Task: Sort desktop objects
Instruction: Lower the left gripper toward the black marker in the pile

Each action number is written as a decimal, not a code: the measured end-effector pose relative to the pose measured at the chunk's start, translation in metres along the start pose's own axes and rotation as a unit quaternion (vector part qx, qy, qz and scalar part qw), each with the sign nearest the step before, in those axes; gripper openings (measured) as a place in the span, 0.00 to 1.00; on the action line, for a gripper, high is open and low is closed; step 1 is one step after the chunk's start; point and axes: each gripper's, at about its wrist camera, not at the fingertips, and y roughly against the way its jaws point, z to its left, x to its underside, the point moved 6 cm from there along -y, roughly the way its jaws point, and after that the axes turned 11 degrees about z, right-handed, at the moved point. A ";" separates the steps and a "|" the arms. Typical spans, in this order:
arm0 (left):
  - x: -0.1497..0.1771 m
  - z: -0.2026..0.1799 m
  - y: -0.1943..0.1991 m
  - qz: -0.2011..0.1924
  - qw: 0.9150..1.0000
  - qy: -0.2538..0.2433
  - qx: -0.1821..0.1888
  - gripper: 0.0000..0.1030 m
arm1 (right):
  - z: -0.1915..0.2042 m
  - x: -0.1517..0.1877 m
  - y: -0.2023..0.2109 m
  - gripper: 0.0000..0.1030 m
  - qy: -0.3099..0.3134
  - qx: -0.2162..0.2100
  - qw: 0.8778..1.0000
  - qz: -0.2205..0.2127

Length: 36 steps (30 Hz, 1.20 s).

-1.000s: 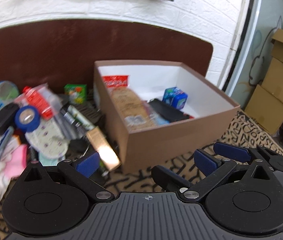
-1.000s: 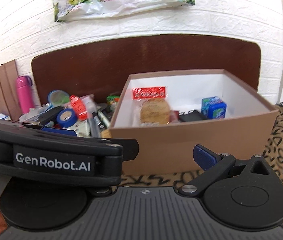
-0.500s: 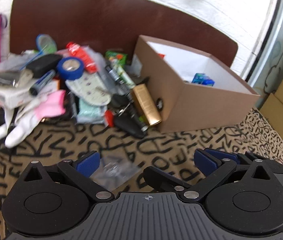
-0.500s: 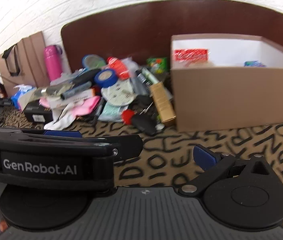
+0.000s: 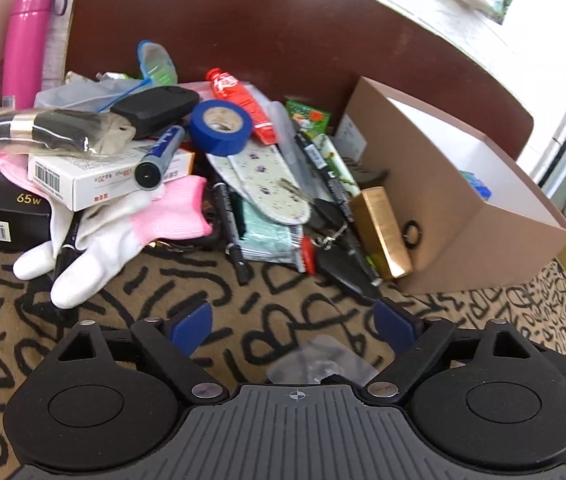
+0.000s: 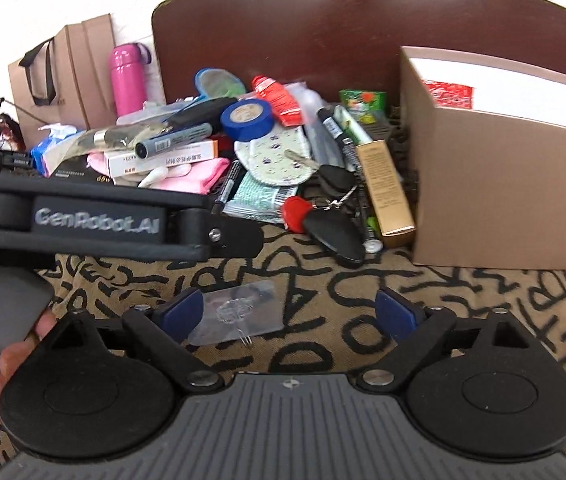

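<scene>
Pick-up step: left gripper (image 5: 293,326) & right gripper (image 6: 289,312) both wide but just been narrowing, nothing pinched, over small clear plastic packet (image 6: 239,312) lying well in front of brown cardboard box (image 6: 499,184); next: lower, pinch its edge.

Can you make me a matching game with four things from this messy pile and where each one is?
Things:
1. round blue tape roll
2. tall pink metal bottle
3. long gold cardboard box
4. small clear plastic bag

Places:
A. lying alone on the patterned cloth, nearest the cameras
B. standing at the back of the pile, far from the box
C. on top of the pile, beside a red packet
D. lying against the open brown cardboard box

Pairs: 1-C, 2-B, 3-D, 4-A
</scene>
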 end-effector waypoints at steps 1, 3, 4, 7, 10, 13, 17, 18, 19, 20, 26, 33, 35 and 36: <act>-0.002 0.003 -0.002 0.001 1.000 0.002 0.000 0.87 | 0.001 -0.001 -0.003 0.87 0.004 -0.001 1.000 0.001; -0.005 0.007 -0.007 0.001 1.000 0.008 -0.005 0.83 | 0.002 -0.004 -0.008 0.83 0.010 0.000 1.000 0.001; -0.007 0.009 -0.010 -0.001 1.000 0.011 -0.006 0.80 | 0.002 -0.006 -0.010 0.81 0.012 0.003 1.000 0.001; -0.013 0.014 -0.015 -0.006 1.000 0.014 -0.016 0.75 | -0.001 -0.012 -0.017 0.75 0.012 0.000 1.000 0.001; -0.019 0.019 -0.021 -0.007 0.999 0.018 -0.026 0.69 | -0.002 -0.018 -0.024 0.69 0.012 0.000 1.000 -0.001; -0.023 0.023 -0.027 -0.004 0.999 0.025 -0.025 0.60 | -0.005 -0.025 -0.032 0.66 0.013 0.003 1.000 -0.001; -0.026 0.028 -0.031 -0.004 0.999 0.039 -0.027 0.51 | -0.006 -0.033 -0.037 0.62 0.018 0.017 1.000 -0.012; -0.027 0.029 -0.032 -0.004 0.999 0.042 -0.025 0.51 | -0.007 -0.035 -0.038 0.61 0.017 0.018 1.000 -0.016; -0.028 0.029 -0.032 -0.005 0.999 0.044 -0.024 0.51 | -0.008 -0.037 -0.039 0.61 0.014 0.016 1.000 -0.018; -0.029 0.030 -0.033 -0.007 0.999 0.046 -0.025 0.51 | -0.009 -0.038 -0.040 0.61 0.011 0.016 1.000 -0.019; -0.033 0.032 -0.041 -0.006 0.999 0.043 -0.033 0.43 | -0.013 -0.045 -0.053 0.60 0.017 0.050 0.998 -0.023; -0.033 0.034 -0.047 0.000 0.999 0.037 -0.039 0.10 | -0.014 -0.048 -0.069 0.44 0.016 0.053 0.998 -0.008; -0.031 0.034 -0.044 0.004 0.999 0.039 -0.032 0.07 | -0.019 -0.047 -0.065 0.26 -0.008 0.026 1.000 -0.005; -0.030 0.035 -0.043 0.007 0.999 0.042 -0.028 0.07 | -0.019 -0.046 -0.063 0.19 -0.010 0.024 1.000 -0.002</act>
